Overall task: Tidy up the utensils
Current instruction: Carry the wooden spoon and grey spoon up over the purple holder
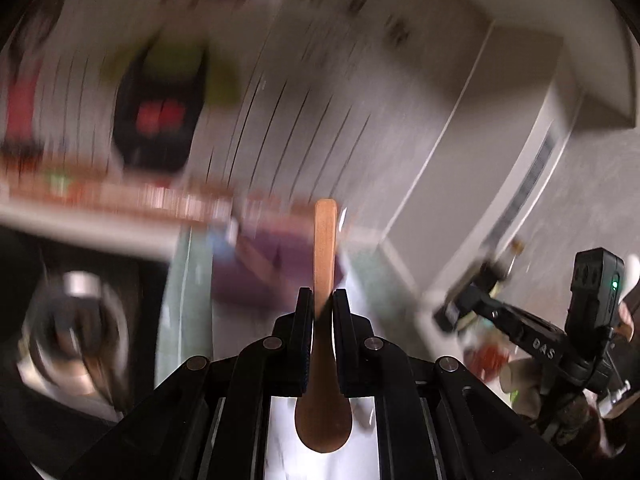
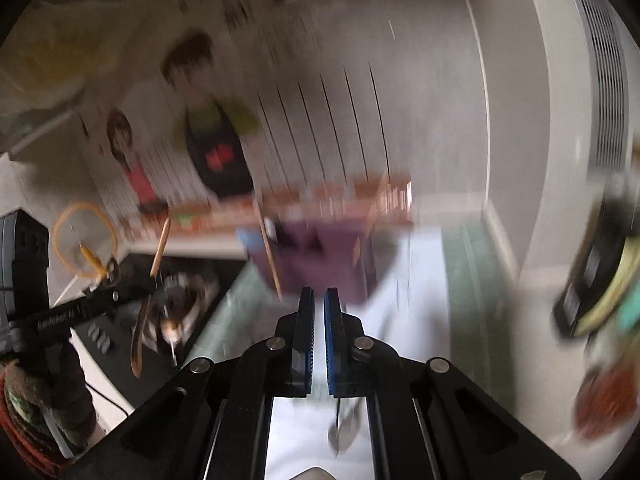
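Note:
My left gripper (image 1: 322, 295) is shut on a wooden spoon (image 1: 324, 264). The handle sticks up ahead between the fingers and the bowl hangs below near the camera. The same spoon (image 2: 154, 276) shows in the right wrist view, held by the left gripper (image 2: 120, 280) at the left. My right gripper (image 2: 319, 294) has its jaws almost together with a narrow gap and nothing visible between them. A blurred metal utensil (image 2: 340, 432) lies on the white surface below it. A purple holder (image 2: 320, 256) with sticks in it stands ahead, and it also shows in the left wrist view (image 1: 272, 268). Both views are motion-blurred.
A wall poster with cartoon figures (image 2: 212, 140) stands behind the table. A white appliance (image 2: 568, 120) is at the right. A black stove area with a round pot (image 1: 76, 320) is at the left. The right gripper's body (image 1: 520, 328) shows at the right.

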A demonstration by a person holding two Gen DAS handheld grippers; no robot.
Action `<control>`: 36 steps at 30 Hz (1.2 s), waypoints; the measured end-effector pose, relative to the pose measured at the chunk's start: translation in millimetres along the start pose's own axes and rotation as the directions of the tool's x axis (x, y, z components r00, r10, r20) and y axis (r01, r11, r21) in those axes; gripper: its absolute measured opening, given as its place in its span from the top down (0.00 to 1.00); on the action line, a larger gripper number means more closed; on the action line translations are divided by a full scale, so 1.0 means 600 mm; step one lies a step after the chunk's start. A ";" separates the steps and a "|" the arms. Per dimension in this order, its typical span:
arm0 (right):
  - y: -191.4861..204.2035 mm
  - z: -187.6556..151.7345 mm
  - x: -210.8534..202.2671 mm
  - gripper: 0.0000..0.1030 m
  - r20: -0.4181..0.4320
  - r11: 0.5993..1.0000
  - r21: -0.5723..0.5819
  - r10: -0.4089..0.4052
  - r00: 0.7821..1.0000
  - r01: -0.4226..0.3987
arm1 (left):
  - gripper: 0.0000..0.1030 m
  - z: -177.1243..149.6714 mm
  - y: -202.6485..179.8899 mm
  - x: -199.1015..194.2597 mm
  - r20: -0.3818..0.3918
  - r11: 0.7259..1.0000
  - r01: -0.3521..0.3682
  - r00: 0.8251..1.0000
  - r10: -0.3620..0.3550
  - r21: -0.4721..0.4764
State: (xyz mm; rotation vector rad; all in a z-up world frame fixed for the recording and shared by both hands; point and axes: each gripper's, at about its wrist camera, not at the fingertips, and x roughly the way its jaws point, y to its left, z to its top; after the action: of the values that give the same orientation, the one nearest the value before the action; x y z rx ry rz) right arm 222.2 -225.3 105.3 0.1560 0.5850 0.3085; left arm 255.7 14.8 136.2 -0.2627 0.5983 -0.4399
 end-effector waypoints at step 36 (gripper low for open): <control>-0.060 -0.156 0.312 0.89 -0.411 0.992 -0.009 -0.117 0.904 0.124 | 0.90 -0.123 0.102 -0.042 -0.051 0.973 -0.150 0.988 0.143 -0.175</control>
State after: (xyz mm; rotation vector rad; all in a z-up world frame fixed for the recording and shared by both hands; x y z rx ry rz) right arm 326.0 -192.1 -77.1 0.0694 1.0125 0.2160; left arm 212.9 71.8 67.5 -0.3787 0.6903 -0.2490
